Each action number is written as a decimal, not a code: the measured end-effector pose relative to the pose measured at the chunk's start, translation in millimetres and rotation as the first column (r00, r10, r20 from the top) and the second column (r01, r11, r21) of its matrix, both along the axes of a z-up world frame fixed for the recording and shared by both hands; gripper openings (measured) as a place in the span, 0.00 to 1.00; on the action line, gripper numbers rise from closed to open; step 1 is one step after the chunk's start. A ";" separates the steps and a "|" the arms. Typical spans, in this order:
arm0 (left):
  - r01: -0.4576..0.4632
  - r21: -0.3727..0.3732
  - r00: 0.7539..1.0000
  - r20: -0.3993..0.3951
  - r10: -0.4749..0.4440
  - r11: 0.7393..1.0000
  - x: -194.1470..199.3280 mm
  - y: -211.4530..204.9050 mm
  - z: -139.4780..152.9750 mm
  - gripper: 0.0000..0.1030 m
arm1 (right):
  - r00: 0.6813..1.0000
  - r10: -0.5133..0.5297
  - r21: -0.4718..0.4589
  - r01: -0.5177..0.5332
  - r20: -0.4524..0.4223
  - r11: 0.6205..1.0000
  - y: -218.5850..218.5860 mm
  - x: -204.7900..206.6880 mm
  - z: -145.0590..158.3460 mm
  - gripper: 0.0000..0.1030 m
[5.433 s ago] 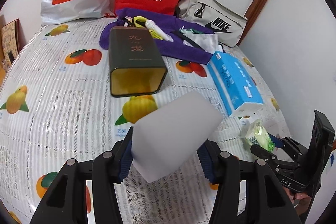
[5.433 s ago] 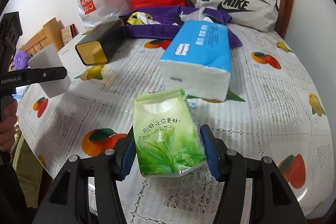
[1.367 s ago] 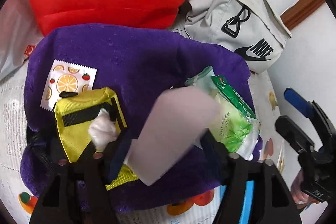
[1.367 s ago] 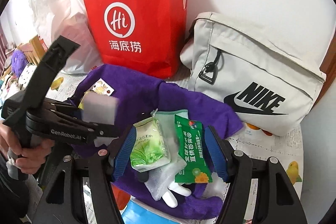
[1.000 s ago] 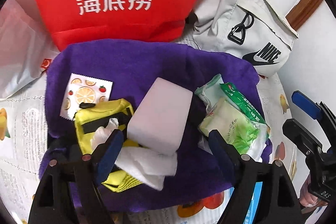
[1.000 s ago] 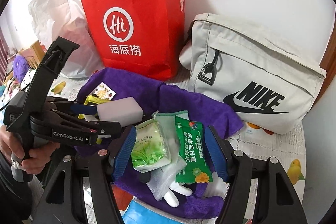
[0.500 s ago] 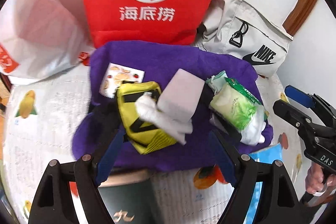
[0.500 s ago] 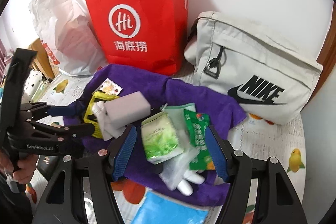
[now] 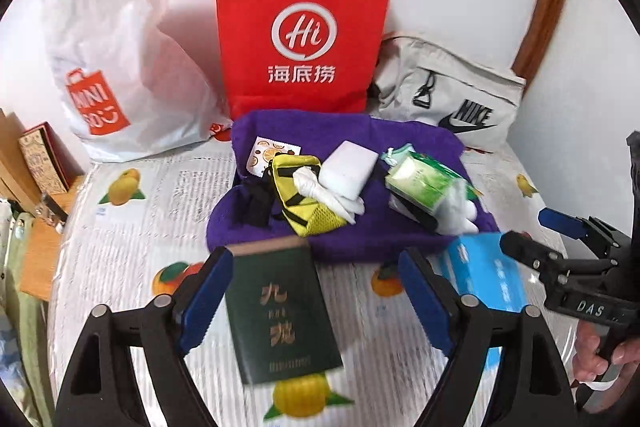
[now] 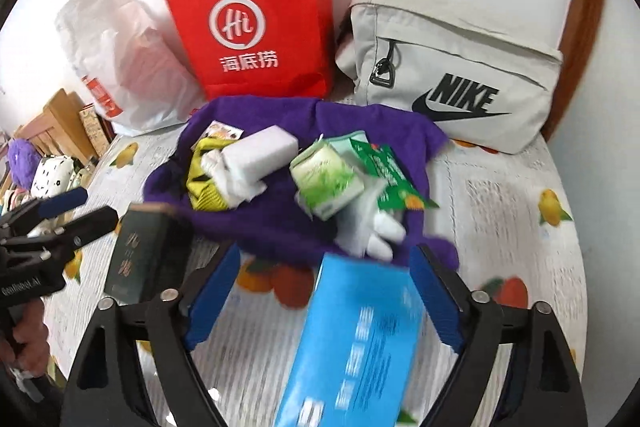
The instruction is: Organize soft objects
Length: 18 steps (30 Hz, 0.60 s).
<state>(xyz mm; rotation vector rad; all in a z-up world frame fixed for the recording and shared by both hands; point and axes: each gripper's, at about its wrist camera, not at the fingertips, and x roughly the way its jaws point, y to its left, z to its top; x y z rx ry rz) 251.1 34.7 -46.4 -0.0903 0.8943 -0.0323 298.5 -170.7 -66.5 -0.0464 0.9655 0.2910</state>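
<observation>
Left gripper (image 9: 316, 291) wide open, empty, white sponge (image 9: 349, 169) lying ahead on purple towel (image 9: 400, 231), right gripper (image 10: 324, 291) open too, green tissue pack (image 10: 326, 179) beyond it

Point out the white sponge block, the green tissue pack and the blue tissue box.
white sponge block (image 9: 349, 169), left wrist view, top face.
green tissue pack (image 10: 326, 178), right wrist view, front face.
blue tissue box (image 10: 360, 343), right wrist view, top face.

Purple towel (image 9: 400, 143), white sponge (image 9: 347, 169)

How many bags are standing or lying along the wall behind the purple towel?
3: white plastic bag on the left, red paper bag in the middle, grey pouch on the right.
</observation>
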 end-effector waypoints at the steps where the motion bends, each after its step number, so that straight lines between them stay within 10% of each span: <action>1: 0.002 0.000 1.000 0.005 -0.002 1.000 -7.8 -1.0 2.7 0.89 | 1.000 0.003 -0.005 -0.003 0.020 1.000 -1.0 -12.9 3.6 0.88; 18: -0.038 0.034 0.989 0.146 0.033 0.999 -173.5 -29.0 41.1 0.98 | 0.984 -0.045 0.017 0.043 0.173 0.999 -23.3 -178.1 51.2 0.98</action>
